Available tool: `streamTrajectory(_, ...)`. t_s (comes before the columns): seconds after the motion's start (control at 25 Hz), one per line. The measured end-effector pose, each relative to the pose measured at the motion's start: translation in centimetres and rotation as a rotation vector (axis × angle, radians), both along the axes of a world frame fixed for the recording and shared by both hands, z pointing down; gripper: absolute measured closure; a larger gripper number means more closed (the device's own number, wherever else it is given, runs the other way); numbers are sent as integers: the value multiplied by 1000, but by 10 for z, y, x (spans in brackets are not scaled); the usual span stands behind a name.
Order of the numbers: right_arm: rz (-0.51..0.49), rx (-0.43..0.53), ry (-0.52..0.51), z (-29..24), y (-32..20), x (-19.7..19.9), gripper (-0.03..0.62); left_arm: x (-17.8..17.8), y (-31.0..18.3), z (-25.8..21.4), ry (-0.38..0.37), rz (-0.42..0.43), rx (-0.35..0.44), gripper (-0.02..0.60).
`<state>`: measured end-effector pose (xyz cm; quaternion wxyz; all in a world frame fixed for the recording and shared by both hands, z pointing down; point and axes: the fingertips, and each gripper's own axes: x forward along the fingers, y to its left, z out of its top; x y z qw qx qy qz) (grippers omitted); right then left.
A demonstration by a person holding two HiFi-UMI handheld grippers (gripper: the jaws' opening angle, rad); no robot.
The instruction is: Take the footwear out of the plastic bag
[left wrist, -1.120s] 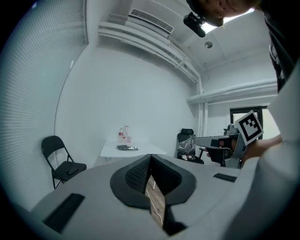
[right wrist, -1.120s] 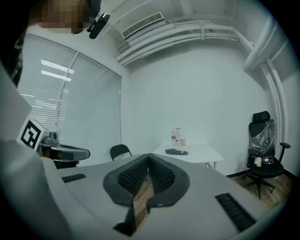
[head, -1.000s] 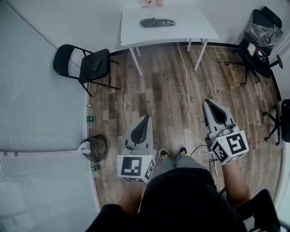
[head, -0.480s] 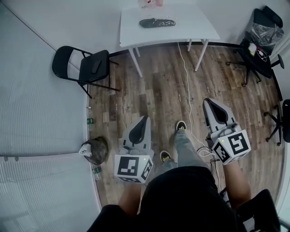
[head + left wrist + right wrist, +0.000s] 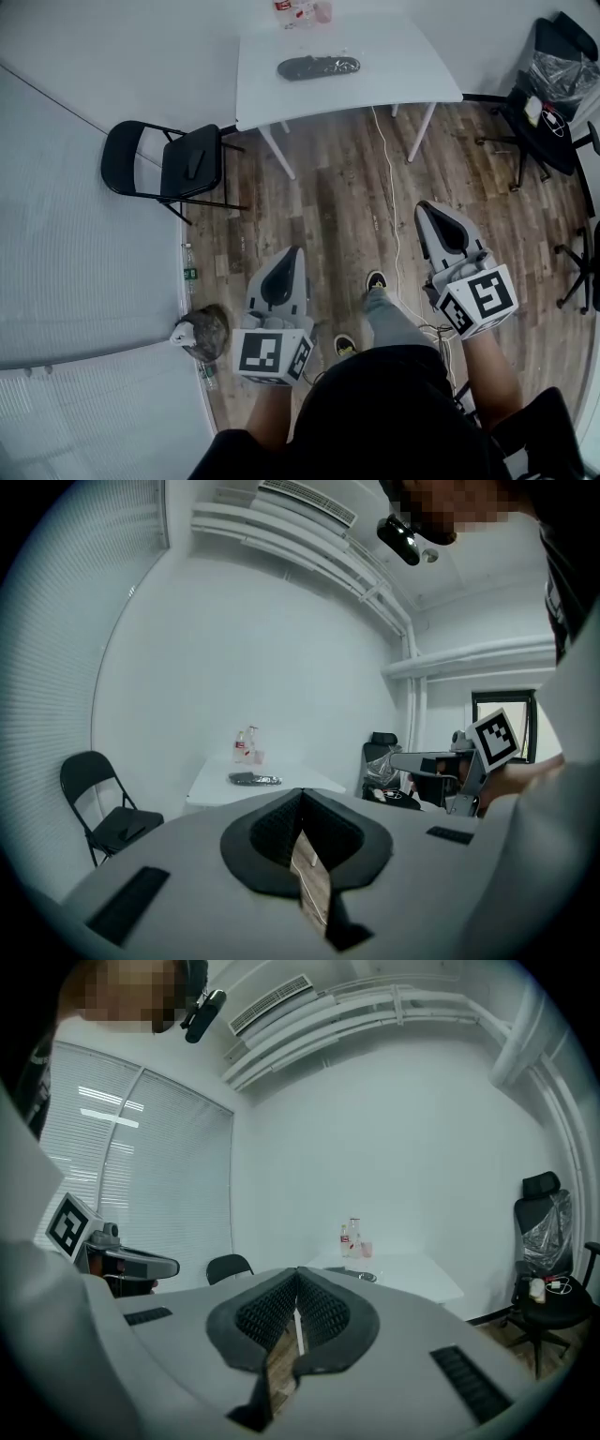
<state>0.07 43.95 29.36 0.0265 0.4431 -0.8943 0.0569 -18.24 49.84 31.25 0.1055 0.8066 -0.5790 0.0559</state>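
The plastic bag (image 5: 319, 67), dark and long, lies on the white table (image 5: 403, 75), well apart from both grippers and ahead of them. The left gripper (image 5: 298, 251) and the right gripper (image 5: 425, 206) hang over the wooden floor (image 5: 337, 187), each with its jaws pressed together on nothing.

On the white rectangular tabletop (image 5: 403, 66) lies a plastic bag of dark footwear (image 5: 319, 67), with small bottles (image 5: 298, 11) behind it, a black folding chair (image 5: 178, 164) left of that tabletop and a black office chair (image 5: 548, 131) to its right.
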Motion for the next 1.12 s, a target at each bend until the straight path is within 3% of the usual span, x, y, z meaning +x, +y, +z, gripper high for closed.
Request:
streamTrajectory(0.48, -13, 0, 2, 0, -115, 45, 576, 42, -128, -8, -31, 4, -10, 558)
streamTrajectory(1.12, -25, 8, -43, -4, -188, 63, 576, 64, -195, -17, -56, -11, -8, 558)
